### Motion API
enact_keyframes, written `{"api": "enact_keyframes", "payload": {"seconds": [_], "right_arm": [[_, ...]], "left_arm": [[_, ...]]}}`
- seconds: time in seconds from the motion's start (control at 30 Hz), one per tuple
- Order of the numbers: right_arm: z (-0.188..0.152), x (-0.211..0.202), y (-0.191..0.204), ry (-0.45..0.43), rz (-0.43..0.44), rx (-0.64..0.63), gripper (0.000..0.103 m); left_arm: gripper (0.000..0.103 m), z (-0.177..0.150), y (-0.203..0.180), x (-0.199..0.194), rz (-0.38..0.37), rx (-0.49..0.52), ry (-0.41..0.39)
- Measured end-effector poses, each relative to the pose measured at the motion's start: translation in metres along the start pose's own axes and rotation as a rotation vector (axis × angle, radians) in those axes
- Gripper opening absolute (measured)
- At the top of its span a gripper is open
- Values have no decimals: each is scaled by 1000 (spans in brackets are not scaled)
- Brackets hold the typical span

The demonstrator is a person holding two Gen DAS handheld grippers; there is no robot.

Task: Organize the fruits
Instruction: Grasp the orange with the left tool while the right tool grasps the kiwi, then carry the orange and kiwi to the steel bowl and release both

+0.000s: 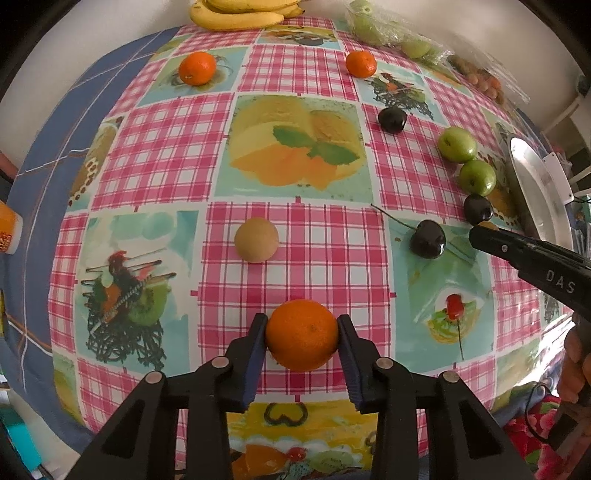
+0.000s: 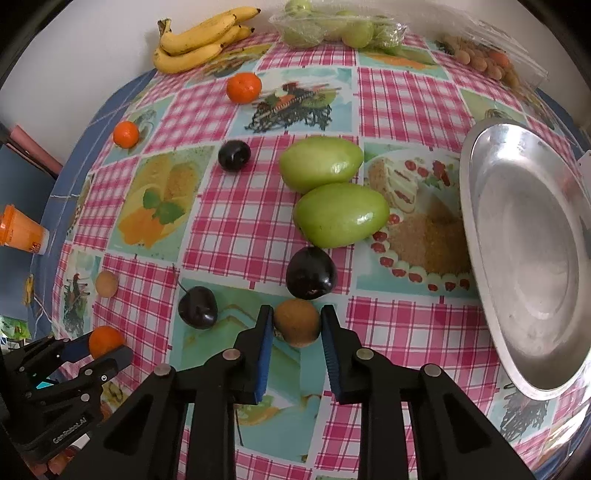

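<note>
Checked oilcloth covers the bench [image 2: 406, 325], bearing three tangerines, three dark plums, two green fruits, two brown fruits and one metal tray [image 2: 524, 258]. Left gripper [image 1: 302, 339] jaws clamp one tangerine [image 1: 301, 339]; right gripper [image 2: 297, 325] jaws pinch one brown fruit [image 2: 296, 322].

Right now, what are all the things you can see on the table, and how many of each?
oranges: 3, orange; one in the left gripper, two at the far side
brown round fruits: 2, tan; one in the right gripper, one loose mid-table
dark plums: 3, near-black;, scattered by the green fruits
green fruits: 2, green;, touching, beside the tray
bananas: 1 bunch, yellow; far edge
bagged green fruits: 1 pack; far edge
tray: 1, silver; right side
left gripper: 1, black
right gripper: 1, black
</note>
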State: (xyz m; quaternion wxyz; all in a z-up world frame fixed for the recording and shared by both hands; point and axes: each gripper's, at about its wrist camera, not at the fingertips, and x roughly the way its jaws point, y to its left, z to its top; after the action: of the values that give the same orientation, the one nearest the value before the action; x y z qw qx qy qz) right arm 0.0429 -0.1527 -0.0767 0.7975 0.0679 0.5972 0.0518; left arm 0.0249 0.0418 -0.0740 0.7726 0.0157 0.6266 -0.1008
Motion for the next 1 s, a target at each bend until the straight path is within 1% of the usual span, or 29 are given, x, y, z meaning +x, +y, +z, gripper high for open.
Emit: {"api": "enact_keyframes", "payload": {"seconds": [0.17, 0.33, 0.57, 0.7, 0.83, 1.0], "right_arm": [[2, -15, -1, -40, 18, 14, 27], [4, -25, -1, -60, 32, 14, 27], [7, -40, -12, -91, 25, 37, 27], [8, -50, -29, -109, 19, 83, 27], [10, -58, -52, -126, -16, 147, 27], [6, -64, -87, -136, -94, 245, 27]], "left_arm": [[40, 11, -3, -17, 3, -10, -24], [40, 34, -15, -29, -5, -21, -54], [40, 63, -46, -37, 0, -19, -80], [40, 73, -64, -43, -8, -28, -98], [40, 81, -87, -46, -11, -9, -120], [40, 88, -126, -43, -31, 46, -133]]}}
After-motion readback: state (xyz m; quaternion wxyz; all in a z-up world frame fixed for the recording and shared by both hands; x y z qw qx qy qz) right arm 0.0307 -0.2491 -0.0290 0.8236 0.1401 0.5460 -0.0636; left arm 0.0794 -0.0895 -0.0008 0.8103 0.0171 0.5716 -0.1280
